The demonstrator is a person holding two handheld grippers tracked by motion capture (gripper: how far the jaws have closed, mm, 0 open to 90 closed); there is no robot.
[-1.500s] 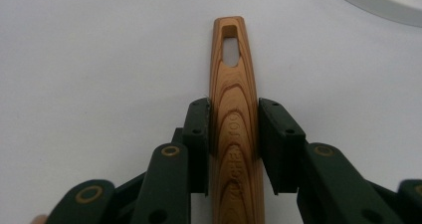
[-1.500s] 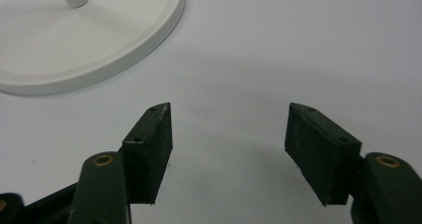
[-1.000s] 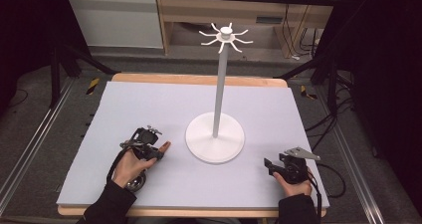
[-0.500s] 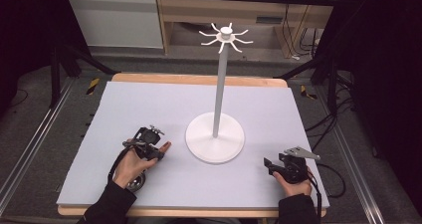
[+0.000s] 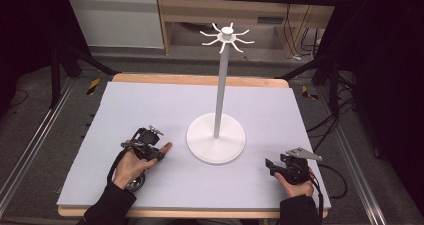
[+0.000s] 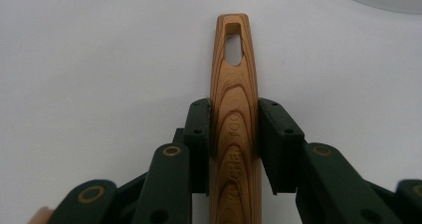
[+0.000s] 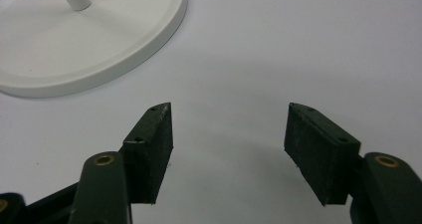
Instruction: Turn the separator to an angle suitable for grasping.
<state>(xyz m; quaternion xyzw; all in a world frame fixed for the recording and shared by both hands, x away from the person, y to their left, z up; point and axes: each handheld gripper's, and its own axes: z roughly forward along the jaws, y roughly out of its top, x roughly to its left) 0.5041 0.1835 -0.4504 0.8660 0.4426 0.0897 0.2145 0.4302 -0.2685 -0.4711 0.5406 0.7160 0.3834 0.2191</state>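
I see pale grey worktop (image 5: 150, 110) with wooden edge strip along far side. Beyond it at twelve o'clock, light wooden shelf unit (image 5: 250, 15); white panel (image 5: 115, 20) at eleven. Black frame legs (image 5: 60, 60) at ten and two. Cables on dark floor (image 5: 350, 130) at three. Yellow-black tape marks near far corners.

white stand (image 5: 216, 140) mid-table | left claw (image 5: 159, 146) beside base | right claw (image 5: 270, 163) near edge
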